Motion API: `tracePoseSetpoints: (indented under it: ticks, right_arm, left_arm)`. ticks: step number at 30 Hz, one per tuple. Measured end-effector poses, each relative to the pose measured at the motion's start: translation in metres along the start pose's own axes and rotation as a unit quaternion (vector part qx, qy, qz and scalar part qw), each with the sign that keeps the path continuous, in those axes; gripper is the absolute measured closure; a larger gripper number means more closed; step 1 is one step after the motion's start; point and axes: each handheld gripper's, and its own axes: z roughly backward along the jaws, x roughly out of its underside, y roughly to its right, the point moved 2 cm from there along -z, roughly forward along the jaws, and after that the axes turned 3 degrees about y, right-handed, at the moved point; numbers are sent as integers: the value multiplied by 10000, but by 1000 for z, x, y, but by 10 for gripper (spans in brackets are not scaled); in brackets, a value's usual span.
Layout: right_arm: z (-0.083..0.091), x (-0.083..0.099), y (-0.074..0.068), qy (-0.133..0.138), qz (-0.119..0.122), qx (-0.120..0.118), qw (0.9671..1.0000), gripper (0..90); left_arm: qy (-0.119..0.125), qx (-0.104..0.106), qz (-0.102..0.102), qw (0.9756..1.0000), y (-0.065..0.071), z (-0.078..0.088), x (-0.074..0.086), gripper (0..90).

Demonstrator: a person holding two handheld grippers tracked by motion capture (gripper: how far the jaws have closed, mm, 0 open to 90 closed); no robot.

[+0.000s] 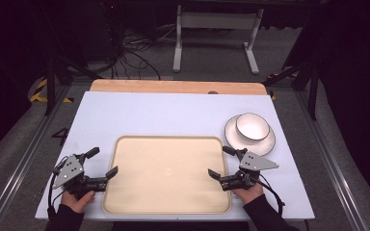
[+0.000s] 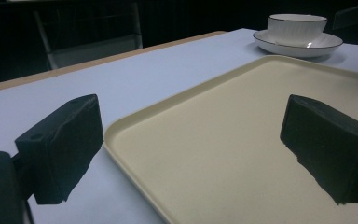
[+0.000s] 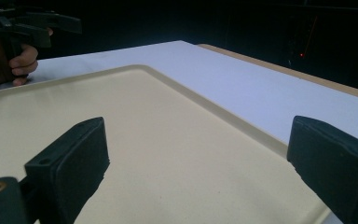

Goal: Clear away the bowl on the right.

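Left gripper, right gripper, unmarked tray

One cream tray lies on the table. There is one white bowl, and it sits on one white saucer. Two handheld grippers are at work: one left gripper and one right gripper, each with two black jaws, so four jaws in all. Two hands hold them, one to each gripper. One pale blue mat covers one wooden table.
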Motion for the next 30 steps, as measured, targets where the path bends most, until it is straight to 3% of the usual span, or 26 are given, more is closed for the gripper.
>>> tracePoseSetpoints:
  ticks: [6,25,30]
  right_arm:
    - [0,0,-2,0,118,0,9999,48]
    - [0,-1,-2,-2,83,17,10000,64]
    - [3,-9,-2,144,46,4,9999,74]
  left_arm:
    - [-46,-1,-20,10000,0,0,0,64]
    - [-48,-16,-6,10000,0,-1,0,65]
    - [-55,-22,-5,10000,0,-1,0,65]
